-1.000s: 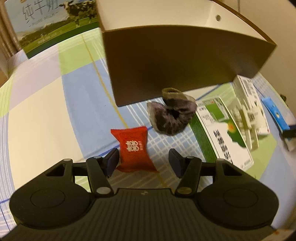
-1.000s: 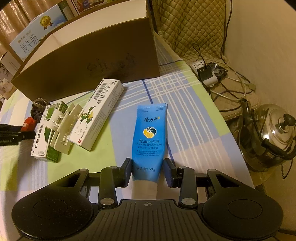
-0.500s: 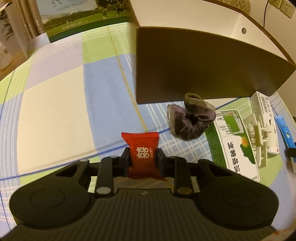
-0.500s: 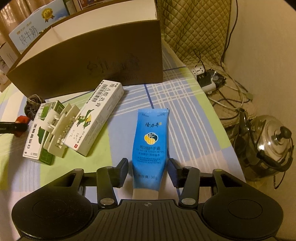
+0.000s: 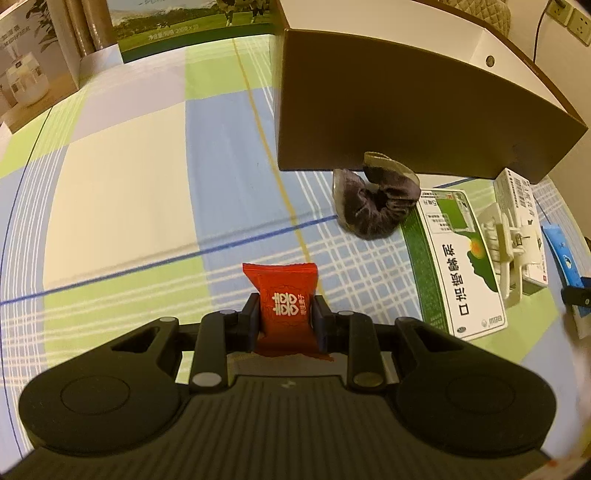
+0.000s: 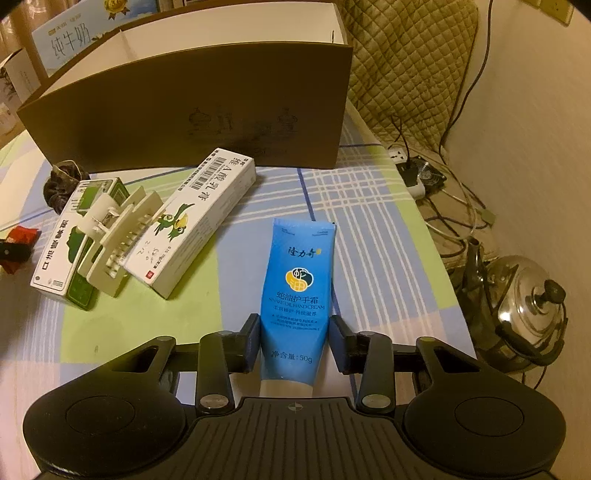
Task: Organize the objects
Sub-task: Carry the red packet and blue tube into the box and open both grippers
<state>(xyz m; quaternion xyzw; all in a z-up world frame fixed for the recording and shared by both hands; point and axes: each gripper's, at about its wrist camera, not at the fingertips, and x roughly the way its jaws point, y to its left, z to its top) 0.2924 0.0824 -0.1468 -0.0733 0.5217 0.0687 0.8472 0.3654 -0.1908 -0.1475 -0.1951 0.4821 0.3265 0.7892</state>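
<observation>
My left gripper (image 5: 283,317) is shut on a red candy packet (image 5: 286,306) just above the checked tablecloth. My right gripper (image 6: 295,338) is open around a blue hand cream tube (image 6: 297,291) that lies on the cloth; its pads stand a little apart from the tube's sides. A brown cardboard box (image 5: 406,110) with a white inside stands behind; it also shows in the right wrist view (image 6: 192,110). A dark scrunchie (image 5: 373,206), a green and white box (image 5: 458,258), a white hair clip (image 6: 118,236) and a long white box (image 6: 192,218) lie in front of it.
Milk cartons (image 5: 192,29) and a white box (image 5: 26,74) stand at the table's far edge. The table's right edge (image 6: 436,240) drops to a floor with a power strip (image 6: 410,173), cables and a steel kettle (image 6: 524,306).
My left gripper closed on the red candy packet and now holds it. My right gripper opened a little from the blue tube and drew back slightly.
</observation>
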